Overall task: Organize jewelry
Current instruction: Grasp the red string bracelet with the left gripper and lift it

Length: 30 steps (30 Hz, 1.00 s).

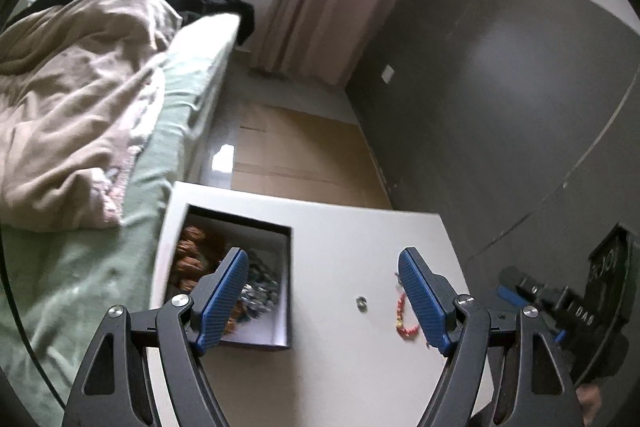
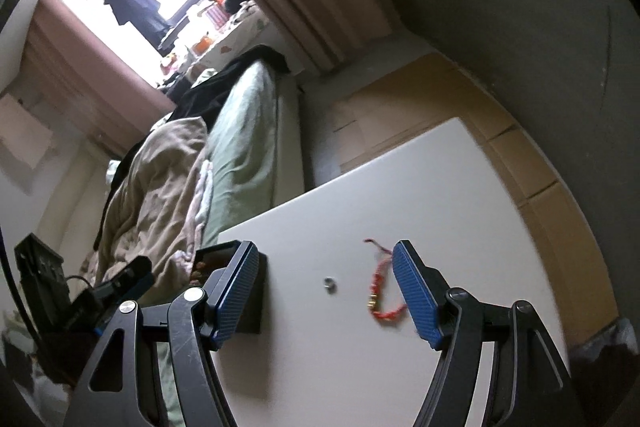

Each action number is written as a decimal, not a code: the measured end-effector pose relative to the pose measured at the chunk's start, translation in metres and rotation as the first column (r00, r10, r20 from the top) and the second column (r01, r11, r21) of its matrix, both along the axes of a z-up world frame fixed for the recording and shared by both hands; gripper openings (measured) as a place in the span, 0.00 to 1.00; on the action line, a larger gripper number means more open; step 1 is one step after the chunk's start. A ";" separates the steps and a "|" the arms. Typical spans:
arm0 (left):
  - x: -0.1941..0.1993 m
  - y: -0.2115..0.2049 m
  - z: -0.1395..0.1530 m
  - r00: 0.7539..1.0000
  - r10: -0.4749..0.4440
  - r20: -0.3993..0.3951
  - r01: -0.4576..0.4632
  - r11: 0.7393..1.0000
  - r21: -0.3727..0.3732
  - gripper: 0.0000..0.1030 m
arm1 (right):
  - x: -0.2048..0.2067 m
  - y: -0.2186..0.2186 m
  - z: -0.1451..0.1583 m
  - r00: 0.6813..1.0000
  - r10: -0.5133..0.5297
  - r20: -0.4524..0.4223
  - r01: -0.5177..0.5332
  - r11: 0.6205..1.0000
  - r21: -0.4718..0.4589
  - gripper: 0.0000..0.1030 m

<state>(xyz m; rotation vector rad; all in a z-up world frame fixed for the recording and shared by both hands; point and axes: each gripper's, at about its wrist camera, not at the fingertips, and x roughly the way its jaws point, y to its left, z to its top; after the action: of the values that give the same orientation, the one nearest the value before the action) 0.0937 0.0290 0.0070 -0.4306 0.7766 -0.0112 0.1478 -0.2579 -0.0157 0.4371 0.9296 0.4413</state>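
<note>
A red beaded bracelet point(image 1: 405, 319) with a gold bead lies on the white table point(image 1: 344, 235), and a small silver ring point(image 1: 361, 303) lies to its left. An open box point(image 1: 236, 279) at the table's left holds brown and silvery jewelry. My left gripper point(image 1: 324, 295) is open and empty above the table, between box and bracelet. In the right wrist view the bracelet point(image 2: 380, 291) and ring point(image 2: 329, 283) lie between the open fingers of my right gripper point(image 2: 326, 295), which is empty. The box point(image 2: 240, 291) sits behind its left finger.
A bed point(image 1: 100, 115) with a green sheet and a beige blanket borders the table on the left. A dark grey wall point(image 1: 500, 99) runs along the right. Flat cardboard point(image 1: 296, 159) lies on the floor beyond the table. The right gripper's body point(image 1: 592, 307) shows at the far right.
</note>
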 end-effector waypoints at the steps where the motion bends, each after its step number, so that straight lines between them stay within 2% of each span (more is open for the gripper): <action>1: 0.001 -0.005 -0.002 1.000 -0.011 -0.005 0.011 1.000 0.005 0.76 | 0.000 -0.004 0.000 1.000 -0.008 -0.002 0.008 1.000 -0.005 0.68; 5: 0.009 -0.029 -0.007 0.998 -0.058 -0.027 0.059 0.998 0.025 0.76 | 0.001 -0.019 -0.001 0.999 -0.031 -0.013 0.031 0.999 -0.015 0.68; 14: 0.026 -0.075 -0.035 0.988 -0.133 -0.078 0.137 0.989 0.053 0.75 | 0.010 -0.052 -0.017 0.990 -0.084 -0.115 0.082 0.996 -0.022 0.68; 17: 0.034 -0.089 -0.050 0.980 -0.161 -0.117 0.169 0.984 0.062 0.59 | 0.013 -0.057 -0.026 0.983 -0.093 -0.158 0.088 0.995 -0.038 0.68; 19: 0.039 -0.097 -0.059 0.975 -0.173 -0.138 0.182 0.981 0.060 0.54 | 0.015 -0.060 -0.031 0.979 -0.095 -0.182 0.088 0.995 -0.045 0.68; 23: 0.048 -0.109 -0.075 0.966 -0.192 -0.173 0.204 0.977 0.055 0.49 | 0.019 -0.065 -0.038 0.973 -0.104 -0.206 0.097 0.994 -0.045 0.68; 26: 0.052 -0.121 -0.084 0.958 -0.213 -0.193 0.231 0.970 0.073 0.48 | 0.020 -0.068 -0.038 0.971 -0.117 -0.208 0.108 0.993 -0.053 0.68; 28: 0.055 -0.126 -0.090 0.953 -0.222 -0.207 0.241 0.967 0.076 0.41 | 0.023 -0.069 -0.041 0.965 -0.135 -0.223 0.121 0.990 -0.075 0.68; 30: 0.058 -0.131 -0.097 0.948 -0.226 -0.223 0.247 0.967 0.068 0.38 | 0.025 -0.069 -0.044 0.959 -0.151 -0.242 0.131 0.987 -0.096 0.68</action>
<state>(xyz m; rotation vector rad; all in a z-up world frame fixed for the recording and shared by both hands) 0.1521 -0.1022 -0.0903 -0.2471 1.0344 -0.1539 0.1727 -0.3273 -0.0596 0.4907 1.1463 0.2213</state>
